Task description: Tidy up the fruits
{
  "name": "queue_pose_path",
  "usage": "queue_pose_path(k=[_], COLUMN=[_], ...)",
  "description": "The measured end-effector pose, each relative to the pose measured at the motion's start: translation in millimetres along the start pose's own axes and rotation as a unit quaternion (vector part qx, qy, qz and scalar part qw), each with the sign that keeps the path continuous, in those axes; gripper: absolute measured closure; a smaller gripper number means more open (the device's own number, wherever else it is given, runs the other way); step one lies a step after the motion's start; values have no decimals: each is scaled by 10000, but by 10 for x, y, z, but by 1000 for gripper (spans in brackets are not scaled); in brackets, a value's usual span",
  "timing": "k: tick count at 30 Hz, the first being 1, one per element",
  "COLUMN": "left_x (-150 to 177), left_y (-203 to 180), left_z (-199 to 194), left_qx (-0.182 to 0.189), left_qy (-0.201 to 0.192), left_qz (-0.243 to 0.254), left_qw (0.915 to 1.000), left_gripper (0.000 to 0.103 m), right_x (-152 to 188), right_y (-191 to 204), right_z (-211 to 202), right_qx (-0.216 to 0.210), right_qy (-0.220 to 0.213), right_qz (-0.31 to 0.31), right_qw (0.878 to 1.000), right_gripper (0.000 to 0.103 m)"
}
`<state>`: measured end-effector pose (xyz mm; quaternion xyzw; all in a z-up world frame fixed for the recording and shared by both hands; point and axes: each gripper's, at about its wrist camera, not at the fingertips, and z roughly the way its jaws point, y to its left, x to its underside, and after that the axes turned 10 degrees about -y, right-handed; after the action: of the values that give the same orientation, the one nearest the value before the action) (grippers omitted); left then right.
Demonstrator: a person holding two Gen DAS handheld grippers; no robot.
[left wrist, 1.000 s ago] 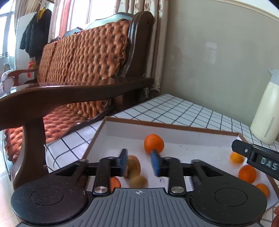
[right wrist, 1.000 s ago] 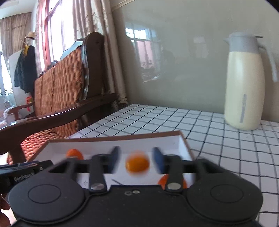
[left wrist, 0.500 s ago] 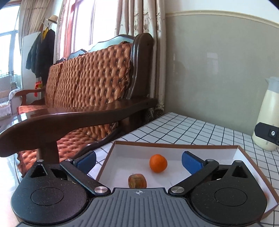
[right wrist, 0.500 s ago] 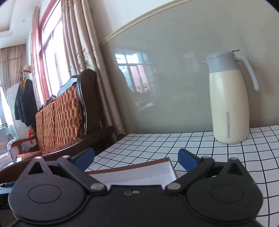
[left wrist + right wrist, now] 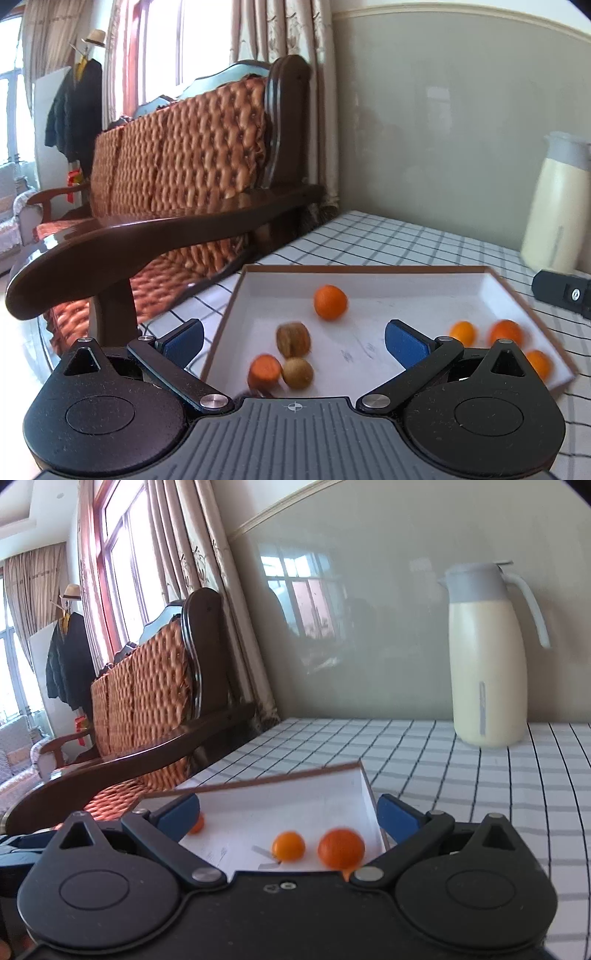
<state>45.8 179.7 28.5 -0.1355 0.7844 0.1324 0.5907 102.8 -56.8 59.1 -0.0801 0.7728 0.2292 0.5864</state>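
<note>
**Orange and brown fruit all in the tray, both tongs empty**

Orange fruit and two brown ones lie loose in the white tray (image 5: pixel 369 273), which sits on the checked table (image 5: pixel 406 236) ahead of me.

My left tongs (image 5: pixel 293 338) stand spread wide with nothing between the pads. Just beyond their left pad lie a cut orange piece (image 5: pixel 264 369), a round brown fruit (image 5: pixel 297 373) touching it, and a ridged brown fruit (image 5: pixel 293 339) right behind those two. Further out, between the pads, sits a lone orange (image 5: pixel 330 301). Past the right pad a cluster of three small oranges (image 5: pixel 506 332) gathers near the tray's right wall.

My right tongs (image 5: pixel 288 812) are also gaping and hold nothing. Between their pads I see a small orange (image 5: pixel 288 845) and a bigger orange (image 5: pixel 341 847) side by side near the tray's corner. A cream jug (image 5: pixel 487 664) stands well beyond, to the right.

As I judge it, every fruit I can see is already inside the tray, roughly sorted: browns toward the left, oranges toward the right. What may remain is the lone orange and the cut piece, if they belong with the others; any fruit still outside the tray I cannot see.
</note>
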Motion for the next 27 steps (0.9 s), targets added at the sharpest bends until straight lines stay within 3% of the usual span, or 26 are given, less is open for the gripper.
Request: queue_pose_path(k=[16, 27], left_x=[-414, -537], left_y=[57, 131], left_z=[-1748, -2171], left_qx=[641, 833], left_qy=[-189, -245], left_qz=[97, 38], left_qw=[9977, 9962], left_gripper=[0, 0], right_x=[-305, -481], right_y=[258, 441], right_z=[-1611, -1909], right_qx=[135, 226], right_qy=[-198, -449], right_qz=[192, 23], right_qw=[9995, 9987], right_gripper=[6, 6])
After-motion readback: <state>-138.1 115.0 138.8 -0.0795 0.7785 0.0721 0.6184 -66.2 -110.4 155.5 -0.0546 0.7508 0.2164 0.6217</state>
